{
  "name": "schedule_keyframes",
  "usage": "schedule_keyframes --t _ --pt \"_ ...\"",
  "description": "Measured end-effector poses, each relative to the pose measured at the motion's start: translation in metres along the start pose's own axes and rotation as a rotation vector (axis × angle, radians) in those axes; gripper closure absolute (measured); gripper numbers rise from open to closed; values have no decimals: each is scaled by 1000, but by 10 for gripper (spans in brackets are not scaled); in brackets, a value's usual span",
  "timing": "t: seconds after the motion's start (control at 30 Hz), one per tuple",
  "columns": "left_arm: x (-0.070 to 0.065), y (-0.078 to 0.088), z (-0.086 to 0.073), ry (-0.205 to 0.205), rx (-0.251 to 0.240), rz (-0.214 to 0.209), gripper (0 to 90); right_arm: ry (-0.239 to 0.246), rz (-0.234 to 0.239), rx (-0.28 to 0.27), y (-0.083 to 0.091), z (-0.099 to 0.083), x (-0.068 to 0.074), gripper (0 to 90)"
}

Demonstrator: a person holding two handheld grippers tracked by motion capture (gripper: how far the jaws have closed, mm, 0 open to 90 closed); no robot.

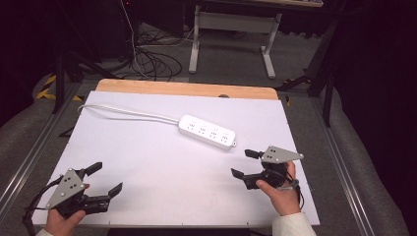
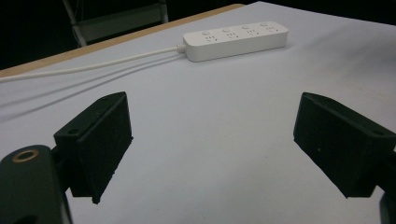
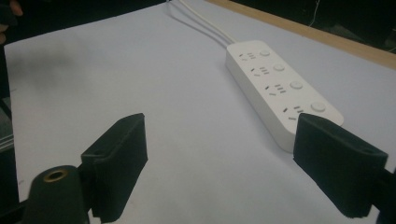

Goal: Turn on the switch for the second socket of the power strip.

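Power strip [image 1: 206, 132] near the table's [image 1: 147, 162] far edge; both grippers empty, jaws apart.
Judged rigid, light, smooth-sided: best gripped across narrow width, left gripper [image 1: 105, 178] or right gripper [image 1: 245, 163].

We are seeing a white power strip [image 1: 207, 132] lying on the white table [image 1: 162, 172], its cord [image 1: 128, 114] running off toward the far left corner; cables [image 1: 152, 61] are lying on the floor beyond.

White table [image 1: 162, 162] bears a power strip [image 1: 206, 132] (cord [image 1: 128, 113] trailing left).
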State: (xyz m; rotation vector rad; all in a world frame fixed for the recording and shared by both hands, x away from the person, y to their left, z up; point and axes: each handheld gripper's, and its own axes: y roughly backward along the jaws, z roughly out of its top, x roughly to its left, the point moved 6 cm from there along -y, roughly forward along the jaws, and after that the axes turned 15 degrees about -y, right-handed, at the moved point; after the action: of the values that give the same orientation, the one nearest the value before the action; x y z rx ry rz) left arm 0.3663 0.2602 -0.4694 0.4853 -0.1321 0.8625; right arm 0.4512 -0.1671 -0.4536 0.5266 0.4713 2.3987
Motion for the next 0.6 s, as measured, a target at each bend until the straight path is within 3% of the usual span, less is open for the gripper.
schedule_keyframes --t 0.1,0.27,0.47,0.6 --pt "0 0 0 -2 1 1 120 -3 -11 24 -2 -11 -3 183" --pt "0 0 -1 -3 2 0 120 -48 -11 3 -3 -23 -6 168" --pt "0 -2 -2 -12 -3 -20 120 -67 -45 -11 -2 -35 -12 156" --pt "1 -3 -3 -8 -2 -27 120 -67 -62 14 -2 -48 -15 148"
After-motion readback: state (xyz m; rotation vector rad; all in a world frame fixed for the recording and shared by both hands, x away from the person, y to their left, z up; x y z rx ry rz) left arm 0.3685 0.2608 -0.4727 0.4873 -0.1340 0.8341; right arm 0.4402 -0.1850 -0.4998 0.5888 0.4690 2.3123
